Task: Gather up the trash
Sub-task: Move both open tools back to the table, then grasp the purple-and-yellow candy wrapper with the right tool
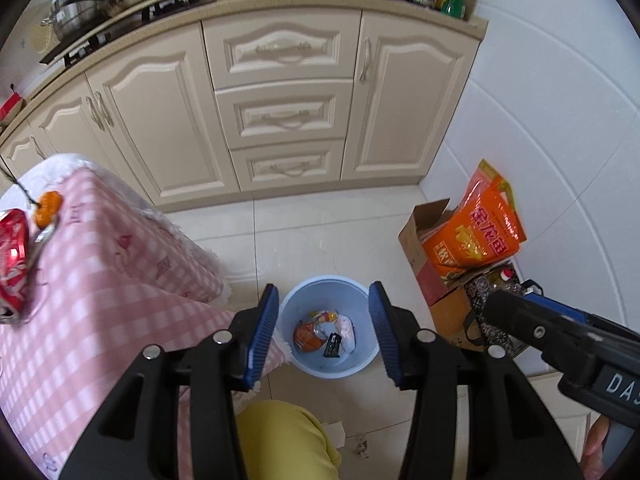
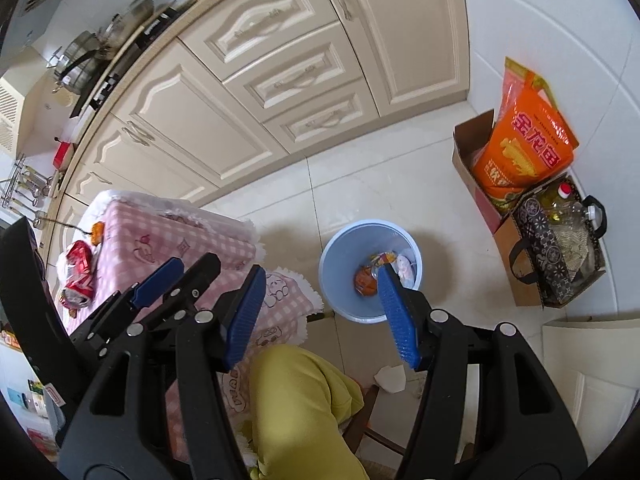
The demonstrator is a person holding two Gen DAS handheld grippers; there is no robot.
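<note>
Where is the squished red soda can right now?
The crushed red can lies on the pink checked tablecloth, at the far left of the left wrist view, beside a small orange thing. Neither gripper touches it.

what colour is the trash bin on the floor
Light blue bin; clearest in the left wrist view.

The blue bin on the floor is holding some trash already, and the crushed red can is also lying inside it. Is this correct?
Not quite. The blue bin does hold trash, but the crushed red can lies on the pink checked tablecloth, not inside the bin. The left wrist view shows this.
</note>
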